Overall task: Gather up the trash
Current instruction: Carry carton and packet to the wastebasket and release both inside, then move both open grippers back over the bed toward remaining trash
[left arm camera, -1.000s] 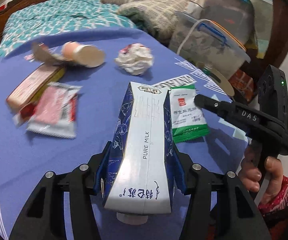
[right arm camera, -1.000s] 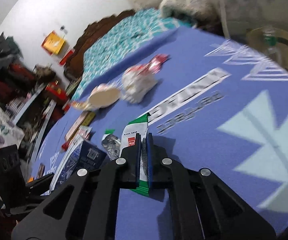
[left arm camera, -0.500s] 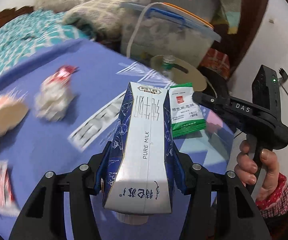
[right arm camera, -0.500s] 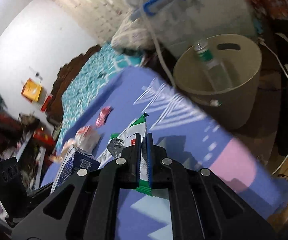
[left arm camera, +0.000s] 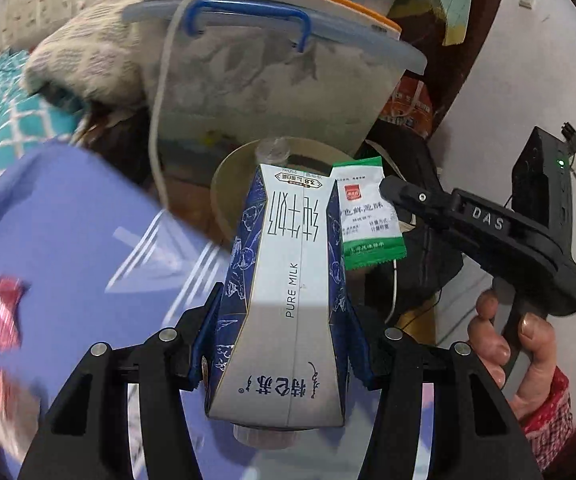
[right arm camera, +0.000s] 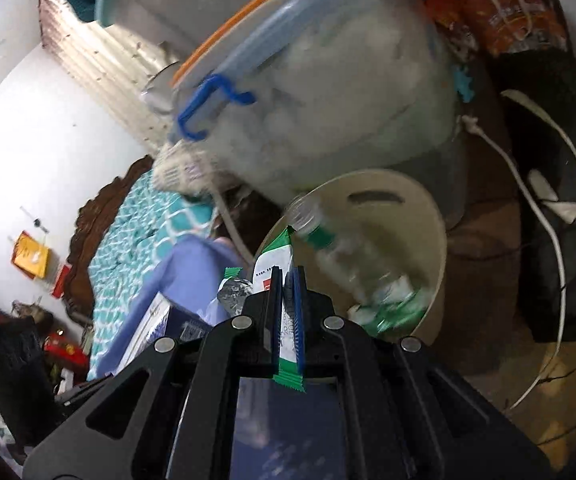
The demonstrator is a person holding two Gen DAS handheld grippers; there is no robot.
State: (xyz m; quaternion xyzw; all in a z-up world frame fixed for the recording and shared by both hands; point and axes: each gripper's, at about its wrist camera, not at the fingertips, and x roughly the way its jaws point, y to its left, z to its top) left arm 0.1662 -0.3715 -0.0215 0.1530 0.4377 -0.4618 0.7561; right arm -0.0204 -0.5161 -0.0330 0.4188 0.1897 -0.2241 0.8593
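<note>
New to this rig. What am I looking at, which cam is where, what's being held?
No robot arm: a person's hand squeezes a handheld two-finger gripper, one per hand. Each picture comes from a fisheye camera on one gripper, looking along its fingers.

Left view: the left gripper is shut on a pure milk carton. The right gripper appears there from the side, shut on a green-and-white snack packet.

Right view: the same packet edge-on, above a beige waste bin holding a clear plastic bottle.

On the purple tablecloth lie blurred red wrappers.
</note>
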